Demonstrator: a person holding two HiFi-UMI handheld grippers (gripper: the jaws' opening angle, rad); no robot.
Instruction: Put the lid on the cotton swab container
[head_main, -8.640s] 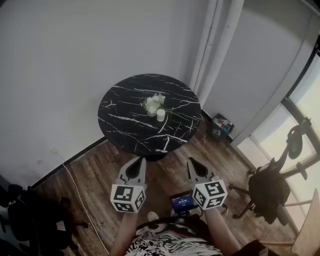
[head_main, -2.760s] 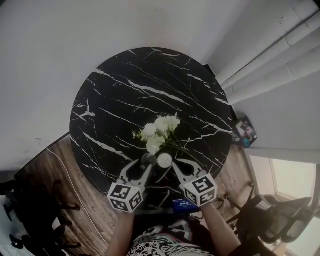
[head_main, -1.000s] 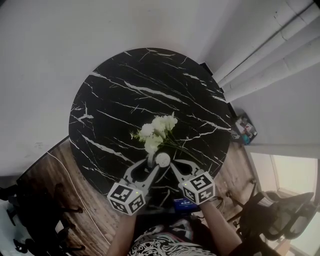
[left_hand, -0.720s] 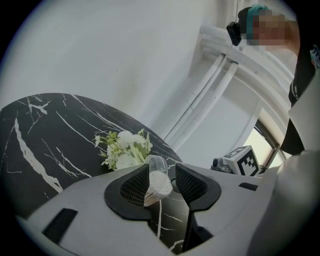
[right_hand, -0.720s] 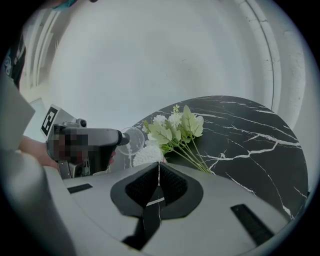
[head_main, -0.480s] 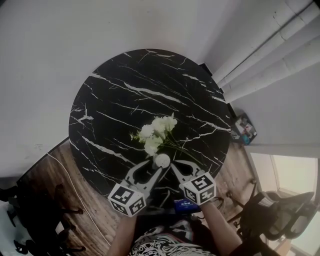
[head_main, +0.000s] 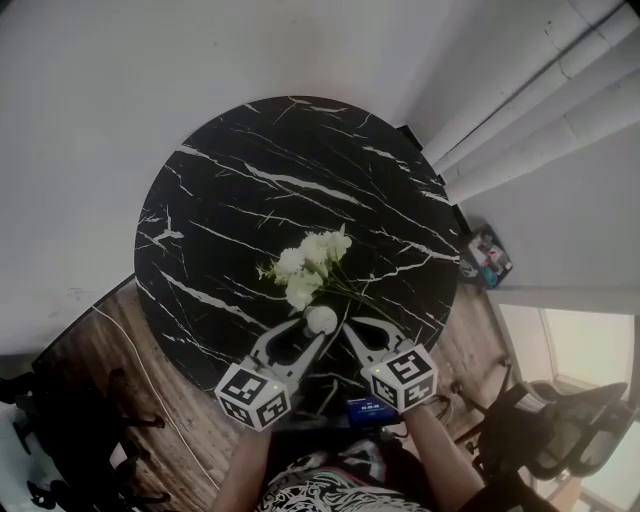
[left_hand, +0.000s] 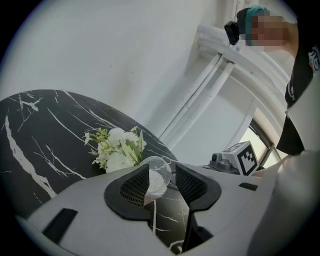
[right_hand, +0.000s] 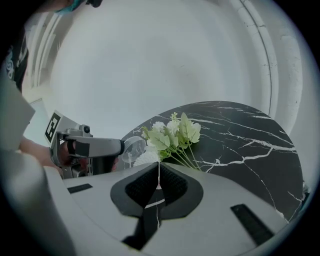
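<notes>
Cotton swab container (head_main: 321, 320), a small round tub showing white at its top, stands near my edge of the round black marble desk (head_main: 250, 200), just beside a bunch of white artificial flowers with green leaves (head_main: 310, 260). I see the flowers lying on the desk top, stems pointing to my right.

My left gripper (left_hand: 161, 172) has its fingers (left_hand: 137, 187) pinching a round clear plastic lid (left_hand: 159, 166). In the left gripper view the lid sits between the two black ribbed pads, pressed on the left one, and the white of the cotton swab container shows through it. From the right gripper view the lid (right_hand: 131, 146) hangs tilted at the tip of the left gripper, raised off the desk, with the white top of the container (right_hand: 145, 159) just below it. I cannot tell whether lid and container touch. In the head view the left gripper's tips reach the container from my side.

My right gripper (right_hand: 159, 174) has its fingers pressed together with nothing between them; only a thin slit shows between the pads. It hovers near the container on its right, apart from it, pointing toward the flowers.

Brown wooden floor (head_main: 170, 400) shows beneath the desk edge.
</notes>
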